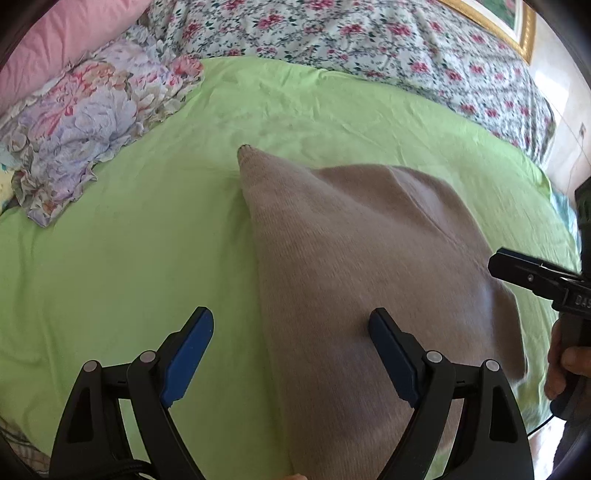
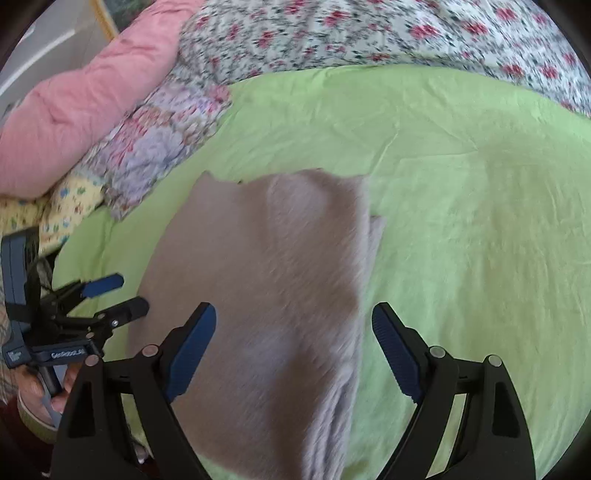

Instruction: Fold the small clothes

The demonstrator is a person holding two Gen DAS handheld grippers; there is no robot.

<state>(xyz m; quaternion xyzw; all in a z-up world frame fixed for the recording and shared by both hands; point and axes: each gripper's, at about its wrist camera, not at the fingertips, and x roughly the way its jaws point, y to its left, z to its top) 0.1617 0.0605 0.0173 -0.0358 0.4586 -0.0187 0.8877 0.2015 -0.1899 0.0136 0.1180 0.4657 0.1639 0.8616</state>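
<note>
A beige knitted garment (image 1: 351, 258) lies folded on the green sheet (image 1: 129, 258); it also shows in the right wrist view (image 2: 266, 280). My left gripper (image 1: 291, 332) is open and empty, hovering over the garment's near left edge. My right gripper (image 2: 293, 328) is open and empty above the garment's right folded edge. The right gripper's tip (image 1: 517, 273) shows at the right edge of the left wrist view. The left gripper (image 2: 114, 295) shows at the left of the right wrist view, open beside the garment.
A floral quilt (image 1: 369, 40) lies along the far side of the bed. A ruffled floral pillow (image 1: 85, 129) and a pink pillow (image 2: 74, 110) lie at the left. A yellow patterned cloth (image 2: 66, 206) sits beside them. A gold picture frame (image 1: 509, 22) is at the far right.
</note>
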